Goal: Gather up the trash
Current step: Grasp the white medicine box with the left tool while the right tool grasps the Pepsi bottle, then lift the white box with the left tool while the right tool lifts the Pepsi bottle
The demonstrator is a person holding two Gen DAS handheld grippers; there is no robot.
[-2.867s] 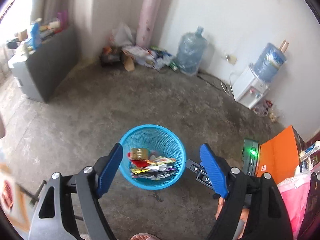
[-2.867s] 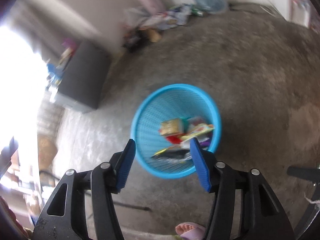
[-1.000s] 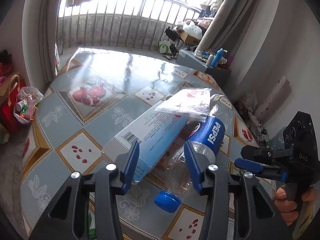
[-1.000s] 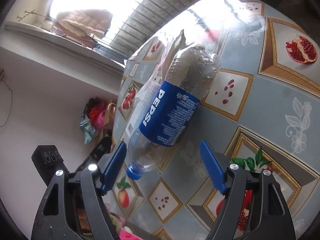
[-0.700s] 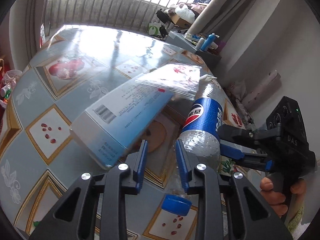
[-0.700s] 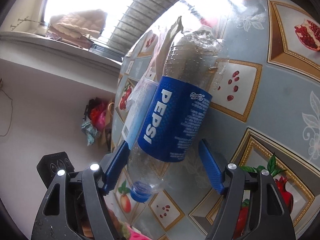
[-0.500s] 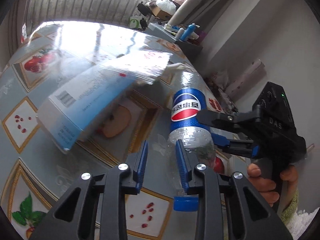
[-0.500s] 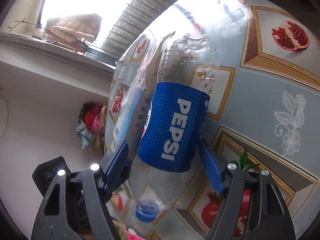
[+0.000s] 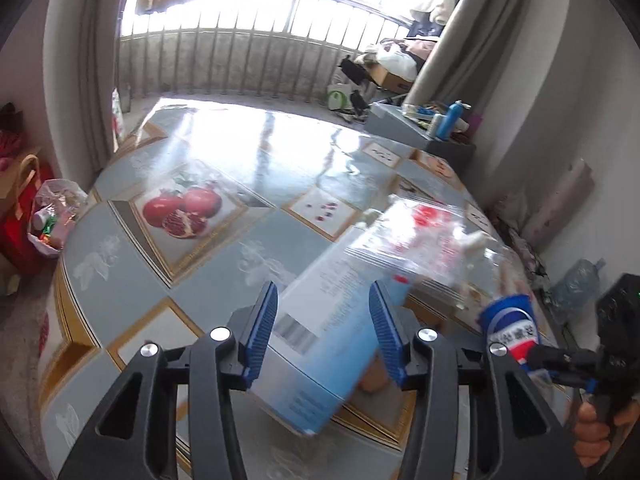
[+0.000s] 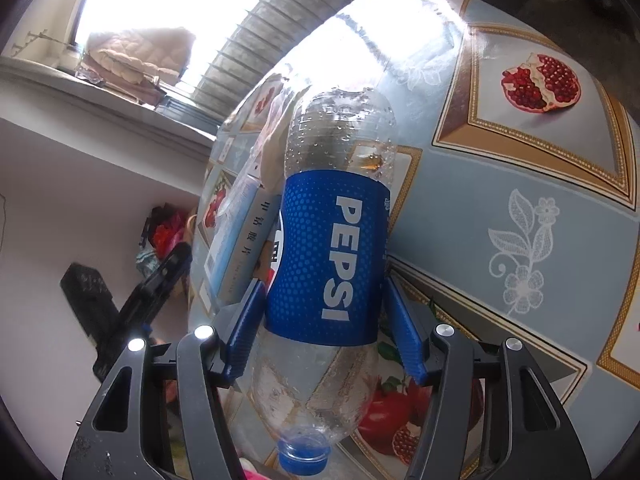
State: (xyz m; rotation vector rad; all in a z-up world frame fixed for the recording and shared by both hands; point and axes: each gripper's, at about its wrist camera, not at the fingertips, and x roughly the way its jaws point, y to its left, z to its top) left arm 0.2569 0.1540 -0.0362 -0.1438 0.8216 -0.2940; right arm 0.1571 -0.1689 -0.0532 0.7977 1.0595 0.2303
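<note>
Right wrist view: the Pepsi bottle [image 10: 332,256] is framed between the blue pads of the right gripper [image 10: 324,328], jaws spread around its label, contact not yet certain. The bottle lies on the patterned table [image 10: 540,208], cap toward the camera, so the widest part is offered for a firm squeeze. Over on the left, the left gripper [image 9: 324,332] is held wide open astride the pale blue box [image 9: 316,344], apparently lined up across its narrow width. A clear plastic bag [image 9: 424,240] is draped over the box's far end.
</note>
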